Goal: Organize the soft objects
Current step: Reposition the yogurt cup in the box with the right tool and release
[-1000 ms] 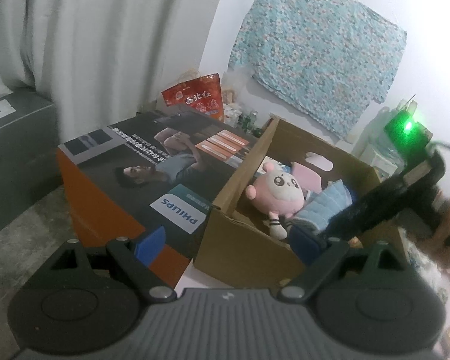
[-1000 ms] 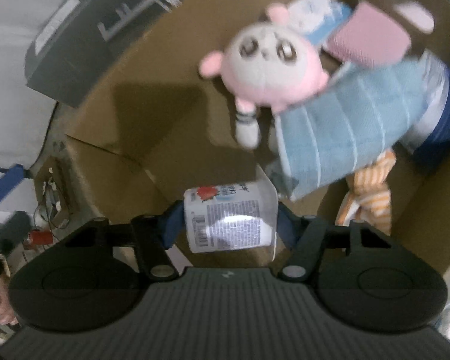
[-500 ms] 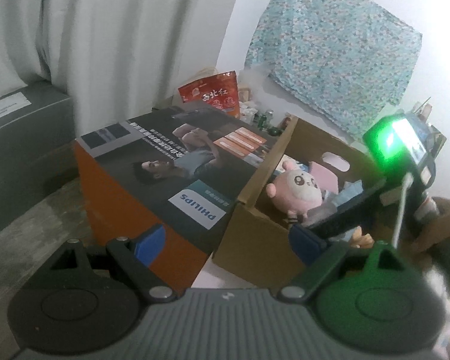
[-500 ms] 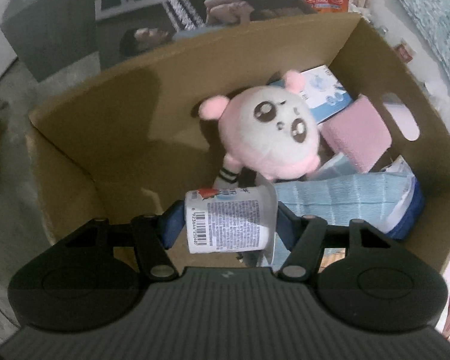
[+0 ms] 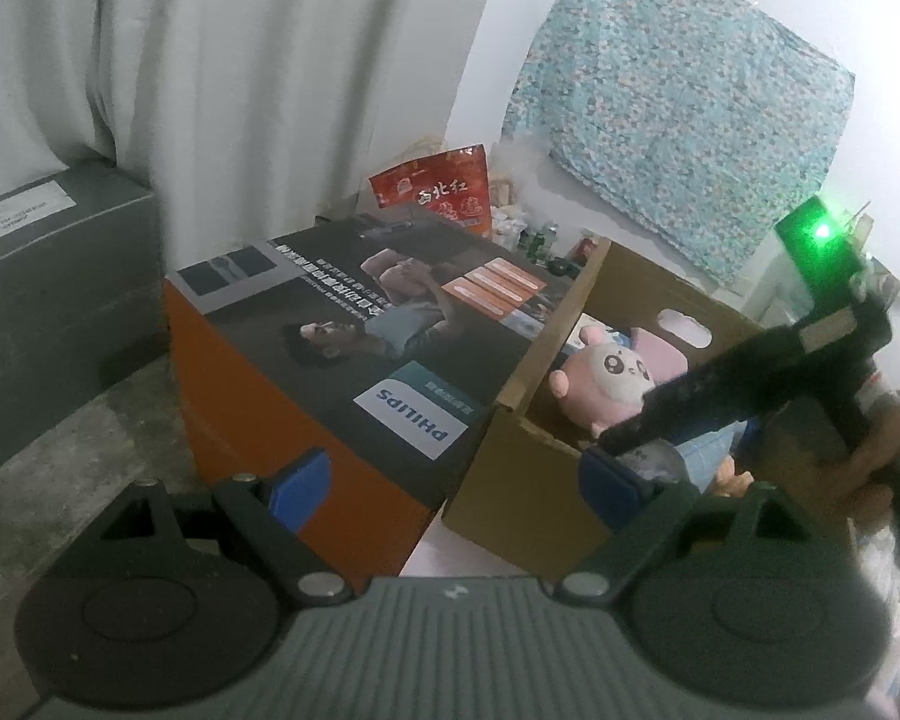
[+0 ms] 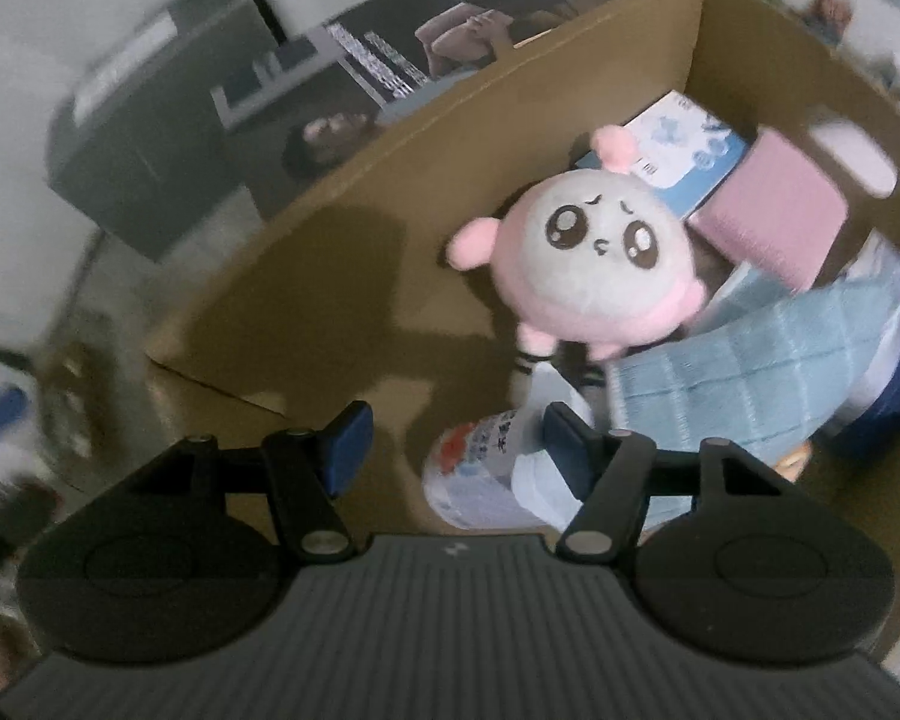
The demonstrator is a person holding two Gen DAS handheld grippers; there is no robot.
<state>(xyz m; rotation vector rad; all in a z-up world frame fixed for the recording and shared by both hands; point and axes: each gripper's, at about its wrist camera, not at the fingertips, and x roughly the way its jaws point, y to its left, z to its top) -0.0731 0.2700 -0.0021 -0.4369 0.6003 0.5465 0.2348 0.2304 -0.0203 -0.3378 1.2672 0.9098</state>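
1. Left gripper [image 5: 456,483]: jaws wide apart and empty. It hangs short of the boxes, pointing at the seam between the two.
2. Far left is a grey hard case [image 5: 60,300], then an orange-sided carton with a dark printed top [image 5: 360,360] and a red foil snack bag [image 5: 438,192] behind it. Judging by the layout, none of these is part of the job.
3. The open brown cardboard box [image 6: 330,270] touches the carton's right side. It is the drop target.
4. Right gripper [image 6: 457,447]: over the box and pointing steeply down into it, with a person's hand [image 5: 876,450] on its handle. The jaws are half spread and not clamping; the left pad stands clear of everything.
5. Task item: a white plastic-wrapped soft pack with red and blue print [image 6: 480,474]. It is inside the box, low at the near wall, against the right finger. Blur means I cannot tell whether it rests on the floor yet.
6. Also in the box, left to right:
   - pink-and-white round plush toy [image 6: 594,276]
   - flat blue-and-white packet [image 6: 684,162] behind it
   - pink square pad [image 6: 774,222]
   - light-blue checked towel [image 6: 750,378] over a dark blue item
7. Progress: looks late, with several soft items boxed and this pack effectively delivered. Still to do: pull the right gripper clear and fetch any leftovers. None are visible, so the remaining count is unknown.
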